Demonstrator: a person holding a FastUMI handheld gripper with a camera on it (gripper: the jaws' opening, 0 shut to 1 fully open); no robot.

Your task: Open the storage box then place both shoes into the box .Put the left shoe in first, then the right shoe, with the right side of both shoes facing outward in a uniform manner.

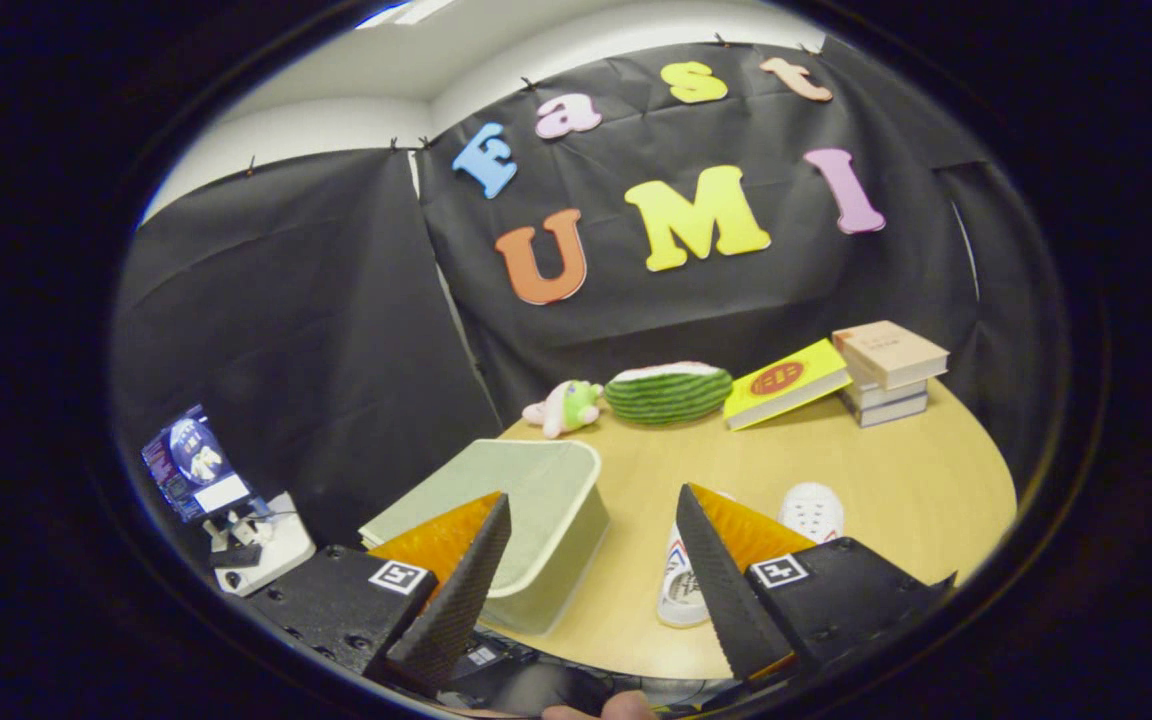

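Note:
A pale green storage box point(536, 505) with its lid on sits on the round wooden table point(916, 470), partly behind my left finger point(456, 590). Two white shoes lie to its right. One shoe point(681, 590) shows its white side with a red and blue mark, just left of my right finger point(721, 585). The other shoe point(813, 510) shows a white perforated top beyond that finger. My gripper point(591, 590) is open above the table's near edge, with nothing between its fingers.
At the back of the table lie a small pink and green plush toy point(564, 405), a striped green watermelon cushion point(668, 391), a yellow book point(784, 383) leaning on a stack of books point(886, 372). A small device point(236, 530) stands off the table to the left.

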